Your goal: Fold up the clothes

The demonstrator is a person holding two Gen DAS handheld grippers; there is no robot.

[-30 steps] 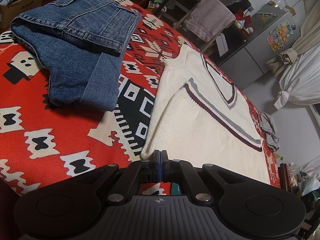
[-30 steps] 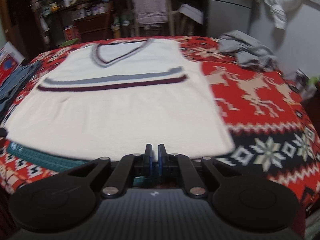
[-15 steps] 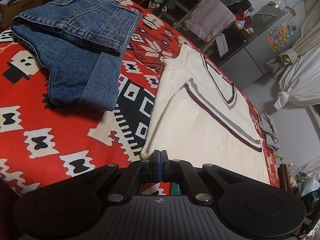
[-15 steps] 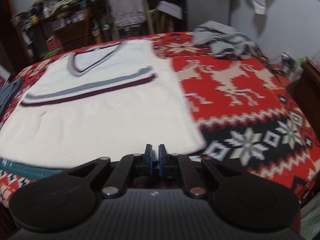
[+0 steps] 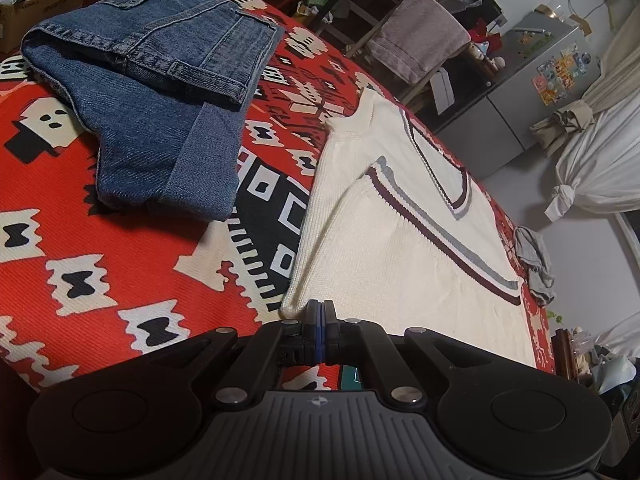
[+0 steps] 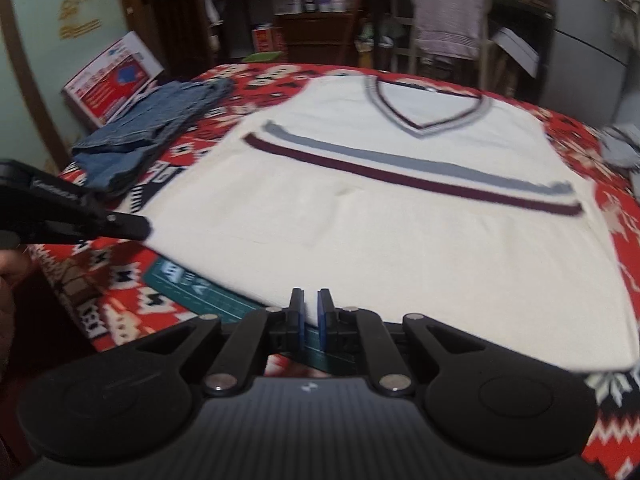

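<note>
A cream knit vest [image 5: 400, 248] [image 6: 400, 240] with a grey and a maroon stripe and a V-neck lies flat on the red patterned blanket [image 5: 80, 260]. Folded blue jeans [image 5: 160, 120] [image 6: 152, 136] rest to its left. My left gripper [image 5: 320, 308] [image 6: 140, 230] is shut, pads touching, with its tips at the vest's left hem corner. No cloth shows between the pads. My right gripper [image 6: 310, 300] sits at the middle of the hem. Its pads are almost together with a narrow slit, and nothing is held in it.
A green cutting mat [image 6: 192, 284] peeks out under the hem. A crumpled grey garment [image 5: 534, 264] [image 6: 620, 144] lies on the far right of the blanket. Behind the bed stand a chair draped with a towel [image 6: 448, 24], cluttered shelves and a red box [image 6: 108, 80].
The right gripper's view has swung first right, then back left, and the left gripper now shows at its left edge. The left gripper and the vest have stayed still.
</note>
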